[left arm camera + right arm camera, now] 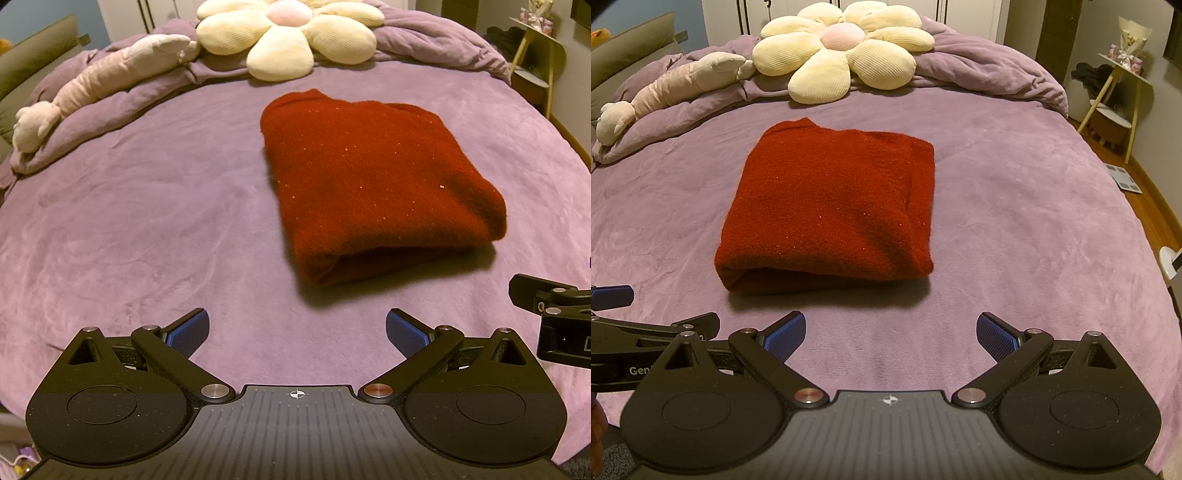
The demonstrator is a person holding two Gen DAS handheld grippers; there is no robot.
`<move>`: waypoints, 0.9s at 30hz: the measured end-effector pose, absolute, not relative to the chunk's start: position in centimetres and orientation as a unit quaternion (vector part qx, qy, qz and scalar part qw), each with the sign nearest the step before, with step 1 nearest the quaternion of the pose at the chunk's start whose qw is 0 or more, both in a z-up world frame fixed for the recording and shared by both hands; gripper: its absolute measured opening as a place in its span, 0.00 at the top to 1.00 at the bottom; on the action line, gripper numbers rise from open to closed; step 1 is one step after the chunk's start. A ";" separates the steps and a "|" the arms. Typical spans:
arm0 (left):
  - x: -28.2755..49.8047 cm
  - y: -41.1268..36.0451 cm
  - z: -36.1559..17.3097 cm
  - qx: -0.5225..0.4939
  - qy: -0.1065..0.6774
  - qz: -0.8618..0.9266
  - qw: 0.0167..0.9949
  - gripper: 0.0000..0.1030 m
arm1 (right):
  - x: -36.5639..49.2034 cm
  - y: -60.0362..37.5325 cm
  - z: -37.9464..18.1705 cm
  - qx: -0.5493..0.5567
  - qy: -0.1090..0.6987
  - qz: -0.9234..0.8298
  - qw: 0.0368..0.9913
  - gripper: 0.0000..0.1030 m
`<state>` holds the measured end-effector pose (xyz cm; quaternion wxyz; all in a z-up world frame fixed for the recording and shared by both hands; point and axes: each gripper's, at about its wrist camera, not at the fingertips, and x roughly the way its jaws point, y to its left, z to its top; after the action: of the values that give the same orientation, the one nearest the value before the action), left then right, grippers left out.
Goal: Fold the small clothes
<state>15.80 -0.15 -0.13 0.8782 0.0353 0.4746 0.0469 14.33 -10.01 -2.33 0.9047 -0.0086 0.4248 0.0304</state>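
A dark red knitted garment (373, 181) lies folded into a thick rectangle on the purple bed cover (147, 221). In the right wrist view the same red garment (834, 206) sits straight ahead, its folded edge facing me. My left gripper (297, 332) is open, blue pads wide apart, nothing between them, a short way in front of the garment and to its left. My right gripper (891, 334) is open too, just short of the garment's near edge. Part of the right gripper's body (554, 314) shows at the far right edge of the left wrist view.
A cream flower-shaped cushion (838, 48) and a long pale plush toy (676, 88) rest on the bunched purple duvet (979, 70) at the bed's far end. A yellow-legged side table (1115, 96) stands on the wooden floor at the right.
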 end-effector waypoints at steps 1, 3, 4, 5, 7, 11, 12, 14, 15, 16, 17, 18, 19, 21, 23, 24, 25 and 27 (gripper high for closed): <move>15.8 -0.2 -0.1 0.035 0.474 0.047 0.878 0.00 | 14.3 -10.0 -2.3 -0.009 0.425 0.030 0.905 0.04; 15.8 -0.2 -0.1 0.035 0.474 0.047 0.878 0.00 | 14.3 -10.1 -2.3 -0.008 0.425 0.030 0.905 0.04; 15.8 -0.2 -0.1 0.036 0.475 0.047 0.878 0.00 | 14.3 -10.1 -2.3 -0.008 0.425 0.030 0.905 0.04; 15.8 -0.2 -0.1 0.037 0.474 0.047 0.878 0.00 | 14.3 -10.1 -2.3 -0.008 0.425 0.030 0.905 0.04; 15.8 -0.2 -0.1 0.038 0.474 0.046 0.879 0.00 | 14.3 -10.1 -2.3 -0.009 0.424 0.030 0.905 0.04; 15.8 -0.2 -0.1 0.038 0.475 0.045 0.878 0.00 | 14.3 -10.1 -2.3 -0.007 0.424 0.030 0.905 0.04; 15.8 -0.2 -0.2 0.039 0.475 0.045 0.878 0.00 | 14.2 -10.1 -2.3 -0.007 0.424 0.030 0.905 0.04; 15.9 -0.2 -0.2 0.040 0.474 0.045 0.878 0.00 | 14.2 -10.1 -2.3 -0.007 0.424 0.029 0.905 0.04; 15.9 -0.2 -0.2 0.040 0.475 0.044 0.878 0.00 | 14.2 -10.1 -2.3 -0.007 0.424 0.029 0.905 0.04; 15.9 -0.1 -0.2 0.039 0.475 0.043 0.878 0.00 | 14.2 -10.1 -2.3 -0.007 0.425 0.030 0.905 0.04; 15.9 0.0 -0.1 0.037 0.475 0.042 0.878 0.00 | 14.2 -10.1 -2.3 -0.007 0.425 0.030 0.905 0.04; 15.9 0.0 -0.1 0.035 0.476 0.041 0.878 0.00 | 14.2 -10.1 -2.3 -0.007 0.425 0.030 0.905 0.04; 15.9 0.0 -0.1 0.033 0.476 0.040 0.878 0.00 | 14.2 -10.1 -2.3 -0.007 0.424 0.030 0.905 0.04; 16.0 0.1 -0.1 0.032 0.477 0.039 0.878 0.00 | 14.2 -10.1 -2.3 -0.007 0.424 0.030 0.905 0.04; 16.0 0.1 -0.1 0.034 0.476 0.039 0.878 0.00 | 14.2 -10.1 -2.3 -0.006 0.423 0.031 0.906 0.04; 16.0 0.1 -0.1 0.036 0.476 0.039 0.878 0.00 | 14.2 -10.1 -2.3 -0.006 0.424 0.030 0.905 0.04; 16.0 0.0 -0.1 0.038 0.475 0.039 0.878 0.00 | 14.2 -10.1 -2.3 -0.006 0.424 0.029 0.905 0.04; 16.0 -0.1 -0.2 0.037 0.475 0.038 0.878 0.00 | 14.2 -10.2 -2.3 -0.006 0.423 0.030 0.905 0.04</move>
<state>16.00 -0.05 -0.15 0.8784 0.0374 0.4750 0.0378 14.18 -10.16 -2.28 0.9055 -0.0061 0.4233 0.0302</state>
